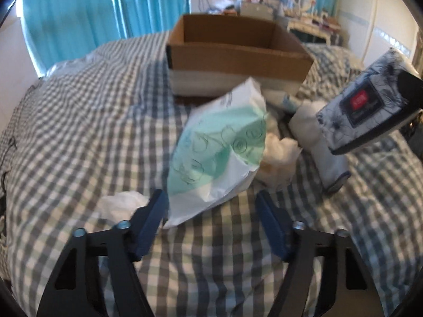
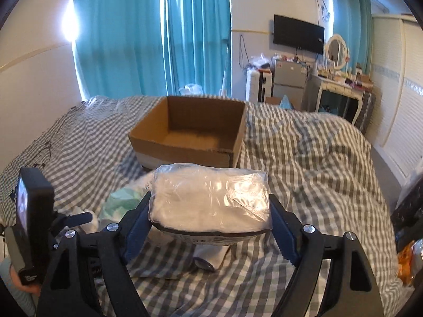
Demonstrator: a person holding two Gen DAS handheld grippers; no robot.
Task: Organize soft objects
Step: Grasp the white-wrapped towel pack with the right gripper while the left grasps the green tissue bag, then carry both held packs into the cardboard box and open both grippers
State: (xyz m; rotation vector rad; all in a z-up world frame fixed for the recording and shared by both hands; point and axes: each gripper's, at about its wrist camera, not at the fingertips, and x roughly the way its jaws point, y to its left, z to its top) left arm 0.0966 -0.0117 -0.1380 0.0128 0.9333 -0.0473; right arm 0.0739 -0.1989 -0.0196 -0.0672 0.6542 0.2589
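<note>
An open, empty cardboard box sits on the checked bed. A green and white soft pack lies just beyond my left gripper, which is open with its fingers on either side of the pack's near end. My right gripper is shut on a clear-wrapped white tissue pack and holds it above the bed in front of the box. The same pack, with a floral face, shows at the right in the left wrist view.
Crumpled white tissue, a white roll and another white wad lie on the checked bedcover. Teal curtains, a TV, a small fridge and a dressing table stand beyond the bed.
</note>
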